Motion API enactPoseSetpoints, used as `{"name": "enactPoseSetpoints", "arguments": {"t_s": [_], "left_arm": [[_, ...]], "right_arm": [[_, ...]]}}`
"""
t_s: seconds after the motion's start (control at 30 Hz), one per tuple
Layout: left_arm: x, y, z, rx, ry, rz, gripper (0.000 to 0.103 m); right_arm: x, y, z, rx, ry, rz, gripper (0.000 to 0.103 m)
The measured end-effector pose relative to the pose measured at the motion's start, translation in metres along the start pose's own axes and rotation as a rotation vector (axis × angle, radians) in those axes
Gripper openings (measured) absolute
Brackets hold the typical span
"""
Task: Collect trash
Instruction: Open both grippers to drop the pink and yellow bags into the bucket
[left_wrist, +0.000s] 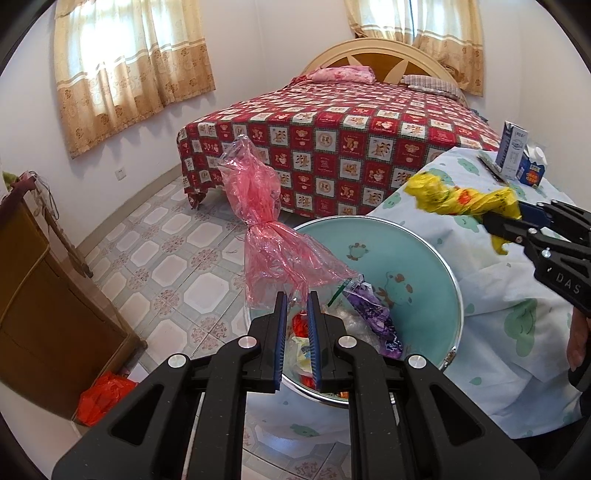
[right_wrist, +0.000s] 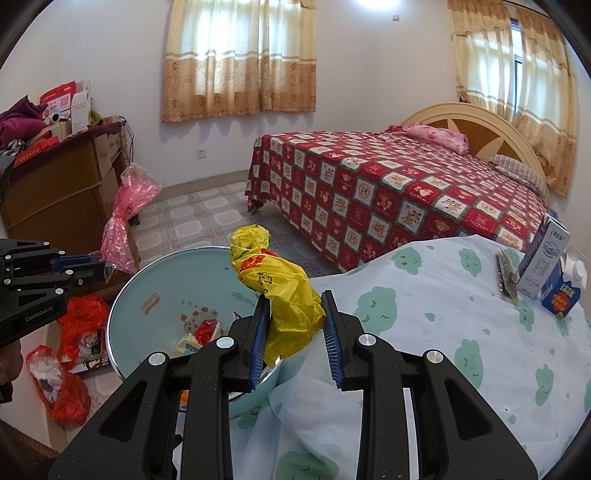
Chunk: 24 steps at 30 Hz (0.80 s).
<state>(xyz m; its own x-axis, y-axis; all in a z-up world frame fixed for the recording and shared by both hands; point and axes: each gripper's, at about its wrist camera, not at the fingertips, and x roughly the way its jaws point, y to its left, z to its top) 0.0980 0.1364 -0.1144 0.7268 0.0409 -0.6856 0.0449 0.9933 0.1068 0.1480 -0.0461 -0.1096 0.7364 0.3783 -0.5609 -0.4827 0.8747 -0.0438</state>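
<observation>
Left claw (left_wrist: 297, 295) pinches the lower corner of a twisted pink plastic bag (left_wrist: 273, 236), its blue pads nearly together with only thin film between them; right claw (right_wrist: 295, 295) pinches a crumpled yellow plastic bag (right_wrist: 284, 291), which fills the wider gap between its pads. We hold both bags above a pale blue trash bin (left_wrist: 406, 258), already partly filled with wrappers and scraps.

The step in hand, as we judge it, is the drop. To do it well we would bring each bag squarely over the bin's mouth before parting the pads, since light film drifts and clings. The pink bag stands tall above its pinch point and leans away from the bin, toward the tiled floor (left_wrist: 177, 266); we would tip it inward first. The yellow bag hangs over the bin's near rim, just beside the cloud-print cloth (right_wrist: 443, 314) that covers the table, so we would carry it further toward the bin's centre.

Relative to the claws: each bag rises up and forward from its pads, and the bin's opening lies directly beyond and below the fingertips in both views. Cartons (right_wrist: 543, 266) remain on the cloth, well apart from either claw.
</observation>
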Motion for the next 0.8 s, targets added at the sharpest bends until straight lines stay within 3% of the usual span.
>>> {"name": "enactPoseSetpoints", "arguments": {"t_s": [0.07, 0.1, 0.13, 0.2, 0.3, 0.43, 0.8], "left_arm": [[-0.002, -0.001, 0.000, 0.001, -0.006, 0.004, 0.025], [-0.003, -0.001, 0.000, -0.004, -0.010, 0.008, 0.039], [-0.003, -0.002, 0.000, -0.002, -0.013, 0.007, 0.039], [-0.005, -0.002, 0.001, -0.001, -0.016, 0.008, 0.039], [-0.008, -0.001, 0.003, -0.017, -0.028, 0.013, 0.053], [-0.019, 0.000, 0.007, -0.040, -0.057, 0.009, 0.064], [-0.065, -0.004, 0.019, -0.064, -0.178, 0.008, 0.074]], "right_arm": [[-0.001, 0.001, -0.001, -0.008, -0.007, 0.015, 0.037], [-0.003, 0.001, -0.002, -0.006, -0.016, 0.019, 0.048], [-0.003, 0.001, -0.002, -0.006, -0.017, 0.020, 0.055], [-0.004, 0.003, -0.003, -0.011, -0.016, 0.009, 0.055], [-0.011, 0.000, -0.004, 0.007, -0.032, 0.002, 0.058], [-0.027, -0.010, -0.007, 0.053, -0.059, -0.016, 0.065], [-0.091, -0.021, -0.009, 0.098, -0.165, -0.087, 0.070]]}}
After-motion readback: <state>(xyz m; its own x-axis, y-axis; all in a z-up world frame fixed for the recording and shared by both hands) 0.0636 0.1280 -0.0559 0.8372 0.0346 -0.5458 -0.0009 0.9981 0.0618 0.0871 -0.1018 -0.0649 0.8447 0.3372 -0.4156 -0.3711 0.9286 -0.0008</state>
